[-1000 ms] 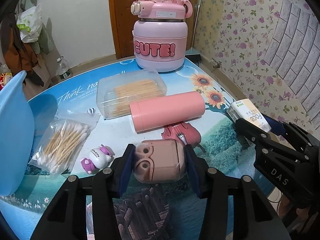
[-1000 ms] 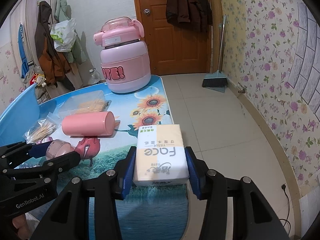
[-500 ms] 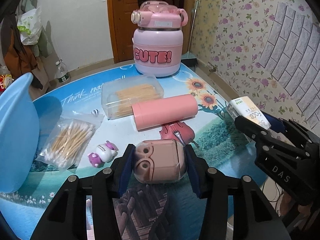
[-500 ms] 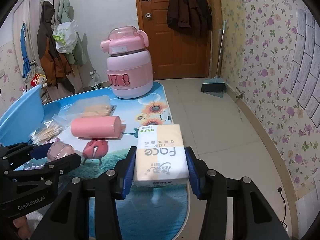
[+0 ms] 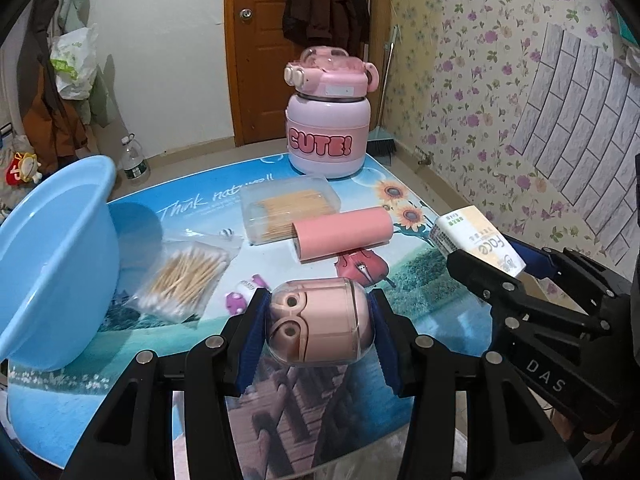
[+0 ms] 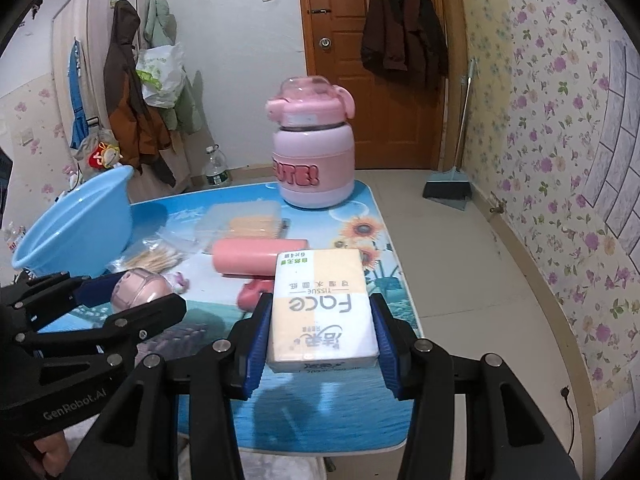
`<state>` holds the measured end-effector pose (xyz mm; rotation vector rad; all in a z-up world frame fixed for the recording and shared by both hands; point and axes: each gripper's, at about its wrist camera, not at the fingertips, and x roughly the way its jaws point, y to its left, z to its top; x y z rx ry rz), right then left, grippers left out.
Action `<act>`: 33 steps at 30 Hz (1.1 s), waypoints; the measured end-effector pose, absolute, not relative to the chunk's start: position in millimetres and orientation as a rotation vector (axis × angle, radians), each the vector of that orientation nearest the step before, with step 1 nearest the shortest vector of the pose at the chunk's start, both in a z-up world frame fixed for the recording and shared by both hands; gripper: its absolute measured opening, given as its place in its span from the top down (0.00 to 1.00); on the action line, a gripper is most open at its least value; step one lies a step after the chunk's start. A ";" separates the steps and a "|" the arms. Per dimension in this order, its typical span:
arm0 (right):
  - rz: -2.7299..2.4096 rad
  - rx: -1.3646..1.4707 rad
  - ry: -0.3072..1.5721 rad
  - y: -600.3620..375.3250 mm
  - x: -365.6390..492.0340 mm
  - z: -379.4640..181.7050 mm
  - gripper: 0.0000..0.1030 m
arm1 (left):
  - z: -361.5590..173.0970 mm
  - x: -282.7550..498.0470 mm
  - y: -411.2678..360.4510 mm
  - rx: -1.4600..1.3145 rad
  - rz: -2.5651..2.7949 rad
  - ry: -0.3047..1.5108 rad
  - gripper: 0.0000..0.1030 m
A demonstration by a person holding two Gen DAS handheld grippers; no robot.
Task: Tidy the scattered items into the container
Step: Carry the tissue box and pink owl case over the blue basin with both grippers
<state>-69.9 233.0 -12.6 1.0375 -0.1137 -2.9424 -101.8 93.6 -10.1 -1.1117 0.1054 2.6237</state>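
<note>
Pink capsule case (image 5: 318, 322): clamped between the blue pads of the left tool (image 5: 318, 330), now carried clear above the worktop (image 5: 420, 304) rather than low over it.
Tissue pack (image 6: 322, 306): clenched in the right tool (image 6: 322, 320), likewise raised, over the worktop's near right edge.
Blue basin (image 5: 52, 256): at far left, rim now fully in view, nearer than a second ago.
Change: both loads lifted and drawn back; judged as start of carry toward basin.
Remaining on worktop: cotton swab bag (image 5: 188, 276), toothpick box (image 5: 290, 210), pink cylinder (image 5: 344, 234), small figurine (image 5: 242, 296), pink jug (image 5: 326, 136).
</note>
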 end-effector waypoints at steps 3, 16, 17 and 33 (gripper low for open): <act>-2.936 1.024 -0.118 226.9 -64.1 -5.9 0.53 | -6.0 -93.9 88.3 -1.093 2.628 0.095 0.54; -2.913 0.895 -0.115 186.3 -35.0 26.2 0.53 | 19.0 -65.3 45.7 -0.973 2.698 -0.002 0.54; -2.908 0.894 -0.112 184.0 -34.3 26.8 0.53 | 18.2 -66.1 44.9 -0.976 2.698 -0.008 0.54; -2.907 0.850 -0.056 156.5 -18.1 48.8 0.53 | 33.1 -47.9 20.6 -0.929 2.719 -0.084 0.54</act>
